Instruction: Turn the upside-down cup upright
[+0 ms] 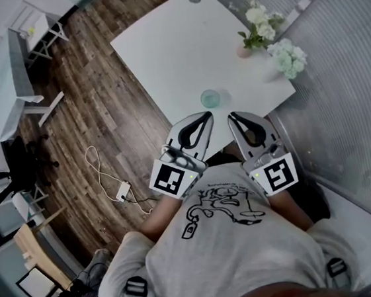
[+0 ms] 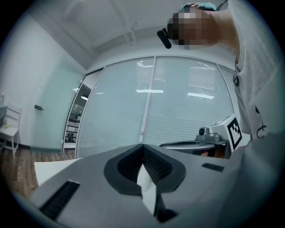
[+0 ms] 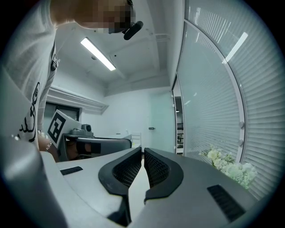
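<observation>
So far, nothing of the task is seen to be done. The left gripper [image 1: 206, 115] is held close to the person's chest, and its jaws are pressed together with nothing between them. The right gripper [image 1: 231, 114] is held just beside it. Its jaws are closed too, with only a thin slit left and nothing caught in it. Nothing is touched by either gripper. Both are pointed over the near edge of the desk [image 1: 174, 52].

The cup [image 1: 210, 98] is seen on the desk close to that near edge, just past the two gripper tips. It looks like clear glass, but it is too small for its top and bottom to be told apart. As it has not been picked up, it is judged to be upside down still. Flowers [image 1: 273, 41] are set along the right edge of the desk, apart from the cup.

The whole job is left to do. The jaws must be opened, and the cup must be gripped, turned over and set down on its base.
</observation>
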{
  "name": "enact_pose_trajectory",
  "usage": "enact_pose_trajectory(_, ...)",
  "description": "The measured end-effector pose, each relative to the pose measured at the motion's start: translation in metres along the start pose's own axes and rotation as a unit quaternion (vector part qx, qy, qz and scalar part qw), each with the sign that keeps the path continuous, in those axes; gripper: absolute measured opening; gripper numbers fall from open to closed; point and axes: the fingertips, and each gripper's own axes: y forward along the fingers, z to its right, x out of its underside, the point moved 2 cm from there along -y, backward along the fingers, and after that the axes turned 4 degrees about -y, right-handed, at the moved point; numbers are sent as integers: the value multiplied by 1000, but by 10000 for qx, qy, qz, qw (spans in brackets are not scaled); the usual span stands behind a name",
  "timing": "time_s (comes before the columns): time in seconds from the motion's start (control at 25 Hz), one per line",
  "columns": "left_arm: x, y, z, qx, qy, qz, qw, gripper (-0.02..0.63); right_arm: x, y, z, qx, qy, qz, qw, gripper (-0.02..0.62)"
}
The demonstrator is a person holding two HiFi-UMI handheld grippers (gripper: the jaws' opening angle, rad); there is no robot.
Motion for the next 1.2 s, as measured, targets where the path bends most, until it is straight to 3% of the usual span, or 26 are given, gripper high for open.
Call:
enact_pose_trajectory(0.92, 29, 29, -8, -393, 50, -369, 9985, 3, 28, 6, 31, -433, -444, -345, 9975, 43)
enact_pose_trajectory(1.2, 42, 24, -24, -436, 105, -573, 9973, 3, 44, 18, 25, -659, -985, -748, 9901, 43)
